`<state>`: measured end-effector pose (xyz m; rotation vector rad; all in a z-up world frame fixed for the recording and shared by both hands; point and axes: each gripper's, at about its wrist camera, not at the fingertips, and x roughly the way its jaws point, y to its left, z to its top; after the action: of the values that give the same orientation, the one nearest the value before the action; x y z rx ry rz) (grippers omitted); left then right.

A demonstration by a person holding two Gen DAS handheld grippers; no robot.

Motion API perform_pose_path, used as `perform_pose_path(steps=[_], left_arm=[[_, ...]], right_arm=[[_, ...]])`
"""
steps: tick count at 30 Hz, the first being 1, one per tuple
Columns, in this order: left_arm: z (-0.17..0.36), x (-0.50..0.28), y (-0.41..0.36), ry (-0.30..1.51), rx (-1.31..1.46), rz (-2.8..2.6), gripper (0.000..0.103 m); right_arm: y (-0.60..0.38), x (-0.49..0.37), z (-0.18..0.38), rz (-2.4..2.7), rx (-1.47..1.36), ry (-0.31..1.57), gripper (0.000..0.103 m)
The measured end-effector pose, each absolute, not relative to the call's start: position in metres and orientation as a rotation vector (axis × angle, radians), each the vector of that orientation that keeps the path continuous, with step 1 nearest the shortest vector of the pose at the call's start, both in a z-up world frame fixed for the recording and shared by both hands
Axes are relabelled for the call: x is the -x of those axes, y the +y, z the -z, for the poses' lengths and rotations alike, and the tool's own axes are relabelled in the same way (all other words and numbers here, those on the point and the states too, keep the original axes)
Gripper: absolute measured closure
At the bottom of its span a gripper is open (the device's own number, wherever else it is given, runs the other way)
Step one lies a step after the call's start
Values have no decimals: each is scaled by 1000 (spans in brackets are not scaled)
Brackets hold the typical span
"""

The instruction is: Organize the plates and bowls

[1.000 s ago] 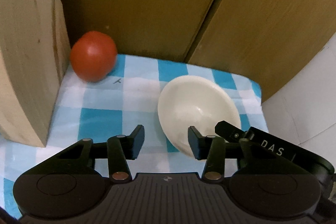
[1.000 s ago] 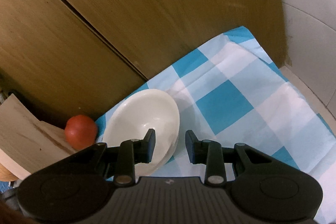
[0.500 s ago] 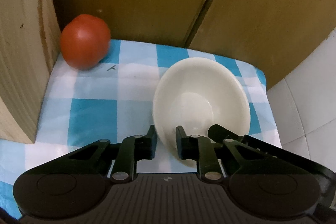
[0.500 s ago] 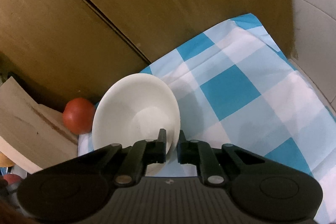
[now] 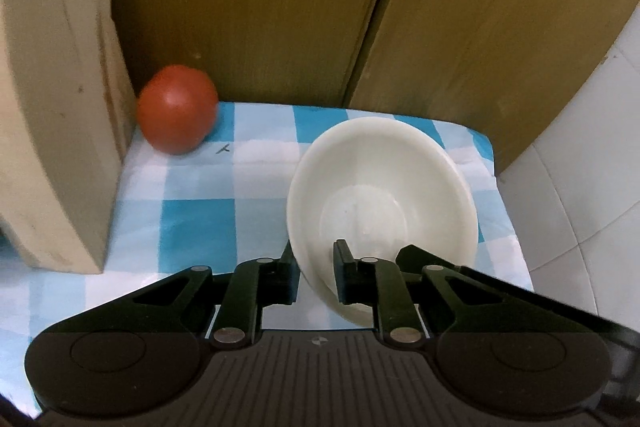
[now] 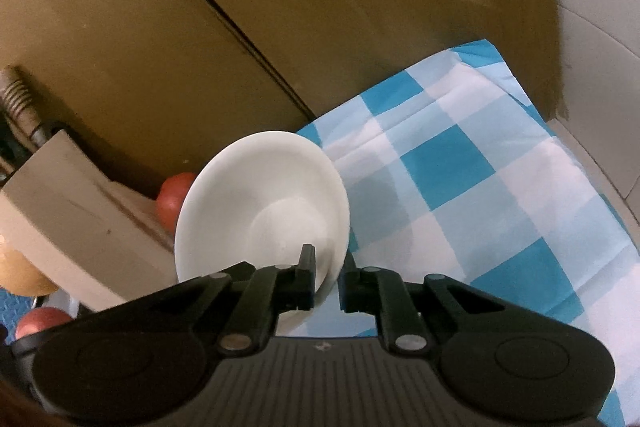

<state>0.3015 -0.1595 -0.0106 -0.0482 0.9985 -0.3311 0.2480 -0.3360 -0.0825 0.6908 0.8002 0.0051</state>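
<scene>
A white bowl (image 5: 384,195) hangs tilted just above the blue-and-white checked cloth (image 5: 200,219). My left gripper (image 5: 314,259) is shut on the bowl's near rim, one finger outside and one inside. Just to the right of it in the left wrist view, a black finger of the right gripper (image 5: 412,255) reaches the same rim. In the right wrist view the bowl (image 6: 260,211) tips up to the left, casting a shadow on the cloth (image 6: 480,207). My right gripper (image 6: 326,267) is shut on its lower right rim.
A red tomato (image 5: 177,109) lies in the back left corner beside a thick wooden block (image 5: 52,107). Brown cabinet doors (image 5: 260,7) close off the back. White tile (image 5: 580,187) lies right of the cloth. Another red fruit (image 6: 38,321) sits at the far left.
Both grippers went from open around the bowl's rim to shut on it. The bowl has since tipped up and come off the cloth.
</scene>
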Motion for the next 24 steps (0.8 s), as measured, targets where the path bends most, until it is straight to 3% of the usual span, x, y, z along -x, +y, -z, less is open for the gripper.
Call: perform_pose_path(steps=[24], left_arm=[[-26, -258, -134, 952, 2, 292, 78]], right_arm=[[-309, -207, 52, -89, -662, 791, 90]])
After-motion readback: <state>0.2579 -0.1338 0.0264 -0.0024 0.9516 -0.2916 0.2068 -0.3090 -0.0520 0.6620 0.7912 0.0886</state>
